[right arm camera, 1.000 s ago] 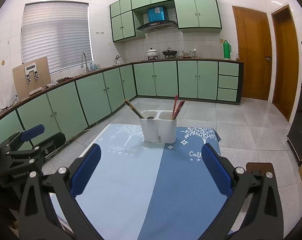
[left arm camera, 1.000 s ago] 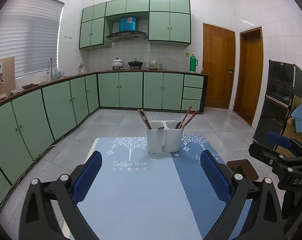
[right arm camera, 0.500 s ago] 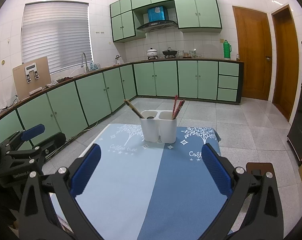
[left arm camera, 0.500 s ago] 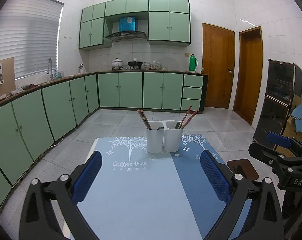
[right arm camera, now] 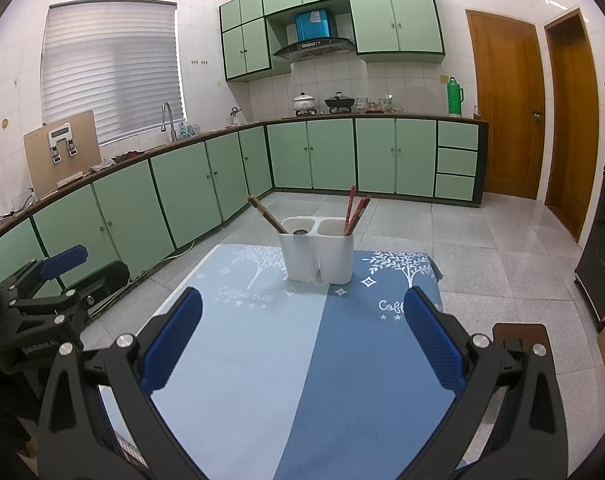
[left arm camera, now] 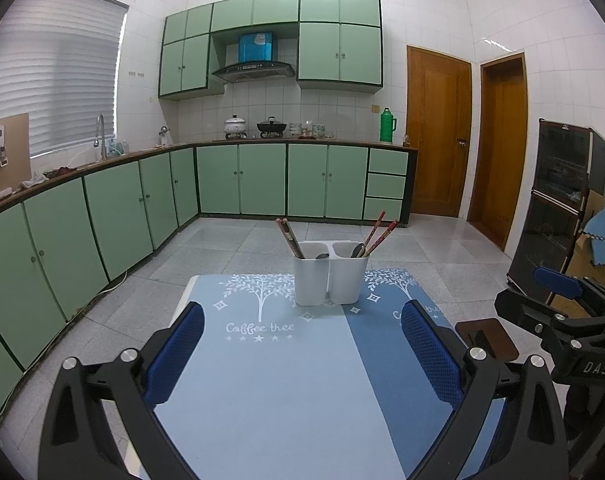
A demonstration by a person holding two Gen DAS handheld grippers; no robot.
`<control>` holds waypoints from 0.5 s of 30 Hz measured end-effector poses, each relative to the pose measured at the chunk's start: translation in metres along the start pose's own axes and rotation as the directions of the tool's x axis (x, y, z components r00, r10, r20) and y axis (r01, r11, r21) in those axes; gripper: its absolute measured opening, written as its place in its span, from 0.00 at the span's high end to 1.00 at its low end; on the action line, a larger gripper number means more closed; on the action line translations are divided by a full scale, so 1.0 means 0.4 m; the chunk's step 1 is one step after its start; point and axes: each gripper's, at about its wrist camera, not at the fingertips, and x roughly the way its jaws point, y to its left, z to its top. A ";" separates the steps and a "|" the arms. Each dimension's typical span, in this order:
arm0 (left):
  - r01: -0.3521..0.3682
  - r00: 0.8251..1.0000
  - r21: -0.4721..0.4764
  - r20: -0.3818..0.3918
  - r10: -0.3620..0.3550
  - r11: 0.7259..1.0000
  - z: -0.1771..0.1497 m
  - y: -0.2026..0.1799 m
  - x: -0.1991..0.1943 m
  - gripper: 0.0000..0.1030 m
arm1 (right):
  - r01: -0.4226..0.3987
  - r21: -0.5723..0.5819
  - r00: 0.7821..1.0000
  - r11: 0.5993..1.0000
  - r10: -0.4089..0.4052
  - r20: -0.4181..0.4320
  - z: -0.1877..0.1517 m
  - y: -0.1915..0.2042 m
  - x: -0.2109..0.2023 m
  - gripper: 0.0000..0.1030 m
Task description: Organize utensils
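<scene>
Left wrist view: left gripper [left arm camera: 302,344] is hovering over the near end of the blue tablecloth [left arm camera: 270,392], jaws spread wide, gripping nothing. White two-compartment utensil holder [left arm camera: 329,278] is standing upright at the cloth's far end, well apart from both grippers. Brown chopsticks [left arm camera: 289,236] and a spoon tip are sitting in its left cup; red chopsticks [left arm camera: 378,232] and another spoon are leaning in the right cup. Right wrist view: right gripper [right arm camera: 302,328] is likewise hovering, spread, empty.
</scene>
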 end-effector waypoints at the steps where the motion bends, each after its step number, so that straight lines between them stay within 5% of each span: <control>1: 0.001 1.000 0.000 0.000 -0.001 1.000 0.000 0.000 0.000 0.06 | 0.000 0.000 1.000 1.000 0.000 0.000 0.001 0.001 0.001 0.05; 15: -0.007 1.000 -0.001 -0.024 0.007 1.000 -0.001 -0.002 0.018 0.06 | 0.008 0.011 1.000 1.000 -0.008 -0.012 -0.004 -0.011 0.014 0.05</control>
